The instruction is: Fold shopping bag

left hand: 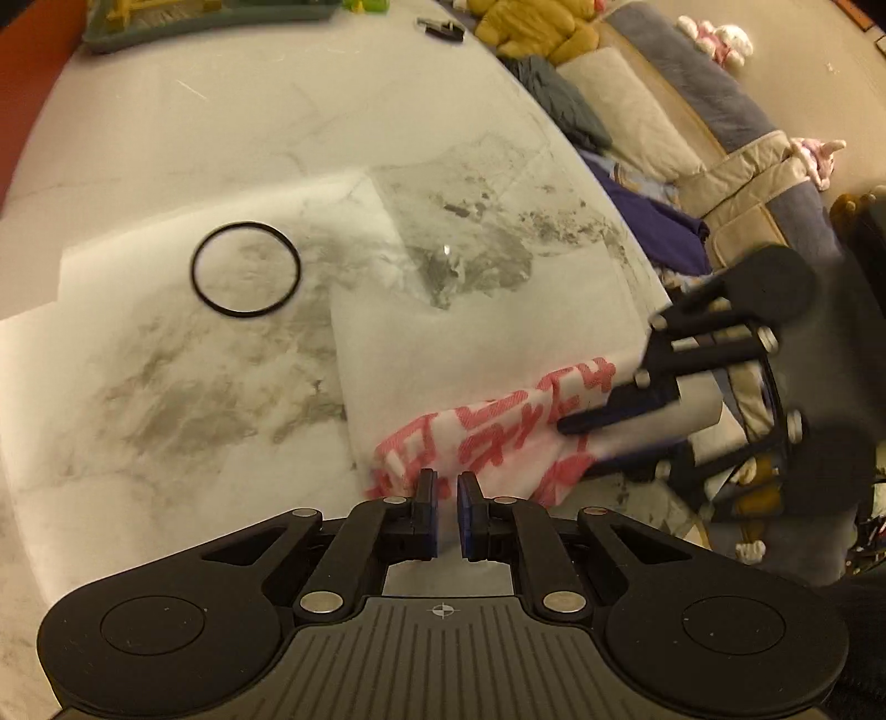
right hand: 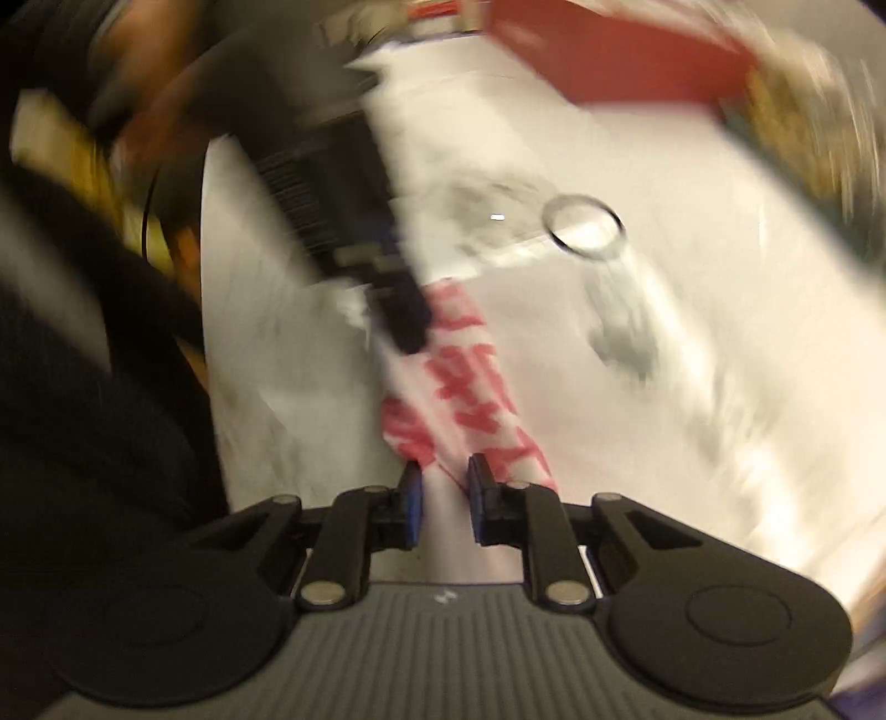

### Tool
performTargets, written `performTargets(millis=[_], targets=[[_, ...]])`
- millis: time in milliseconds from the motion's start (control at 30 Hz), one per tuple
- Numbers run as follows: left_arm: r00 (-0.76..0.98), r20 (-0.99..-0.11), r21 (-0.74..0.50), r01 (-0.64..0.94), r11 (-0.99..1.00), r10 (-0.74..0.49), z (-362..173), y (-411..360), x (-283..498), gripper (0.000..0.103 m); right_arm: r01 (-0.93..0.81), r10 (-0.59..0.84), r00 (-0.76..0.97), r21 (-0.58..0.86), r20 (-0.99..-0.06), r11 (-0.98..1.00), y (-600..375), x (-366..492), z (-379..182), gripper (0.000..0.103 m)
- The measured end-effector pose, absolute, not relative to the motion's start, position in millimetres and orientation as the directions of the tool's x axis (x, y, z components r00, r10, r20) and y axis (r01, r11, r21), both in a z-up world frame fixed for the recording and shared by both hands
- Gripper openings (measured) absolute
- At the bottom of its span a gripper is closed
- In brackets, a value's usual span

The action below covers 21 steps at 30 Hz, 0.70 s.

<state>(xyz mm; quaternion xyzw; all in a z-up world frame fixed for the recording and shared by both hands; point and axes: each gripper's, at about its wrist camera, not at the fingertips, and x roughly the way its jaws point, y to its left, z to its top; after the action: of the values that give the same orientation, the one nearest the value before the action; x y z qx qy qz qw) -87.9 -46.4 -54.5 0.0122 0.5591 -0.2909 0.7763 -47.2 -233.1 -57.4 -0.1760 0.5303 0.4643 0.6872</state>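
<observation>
The shopping bag (left hand: pixel 498 437), white with red print, is lying as a narrow, bunched strip near the table's front-right corner, stretching between the two grippers. One end is sitting at the tips of the left gripper (left hand: pixel 447 484); the other end is running under the right gripper (left hand: pixel 587 418), which is coming in from the right in the left wrist view.

Left gripper: jaws are standing narrow, a slim gap showing between the blue pads. The bag's red-printed end is lying just at or beyond the tips; whether the pads are pinching any film, the view is not settling.

Right gripper (right hand: pixel 446 471): in its own view, jaws are standing narrowly apart with the white strip of the bag passing through the gap. The frame is heavily blurred, so the pads are possibly brushing the film, but no clear clamp is showing.

The marbled table (left hand: pixel 166 387) is offering open surface to the left and behind the bag. A black ring (left hand: pixel 245 270) is lying well apart from the bag, up-left. The table's right edge is curving close beside the bag; beyond it, a sofa (left hand: pixel 692 127) with heaped clothes (left hand: pixel 559 99) is sitting. A green tray (left hand: pixel 166 33) is resting at the far edge.
</observation>
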Motion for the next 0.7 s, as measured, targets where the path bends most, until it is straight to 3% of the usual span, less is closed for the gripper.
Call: performTargets(millis=[167,233,333,567,700], targets=[[0.432,-0.801,0.026,0.717,0.697,-0.414,-25.4,-53.8,-124.6,0.011,-0.633,0.601,-0.158,0.548,-0.783,0.547,-271.8,3.7,-80.6,0.012],[0.416,-0.786,0.130,0.834,0.536,-0.456,-17.2,-69.4,-140.2,0.011,-0.566,0.635,-0.212,0.623,-0.743,0.541,-280.0,8.2,-88.2,0.011],[0.386,-0.819,0.233,0.899,0.370,-0.424,-27.0,-98.6,-144.7,0.011,-0.509,0.660,-0.262,0.681,-0.705,0.526,-288.5,10.7,-93.2,0.010],[0.407,-0.829,0.337,0.911,0.240,-0.383,-39.8,-131.1,-139.4,0.011,-0.357,0.763,-0.241,0.786,-0.600,0.505,-316.4,15.7,-112.6,0.009],[0.379,-0.863,0.297,0.916,0.270,-0.335,-45.4,-143.0,-123.0,0.011,-0.292,0.804,-0.220,0.824,-0.552,0.485,-328.2,17.6,-124.4,0.008]])
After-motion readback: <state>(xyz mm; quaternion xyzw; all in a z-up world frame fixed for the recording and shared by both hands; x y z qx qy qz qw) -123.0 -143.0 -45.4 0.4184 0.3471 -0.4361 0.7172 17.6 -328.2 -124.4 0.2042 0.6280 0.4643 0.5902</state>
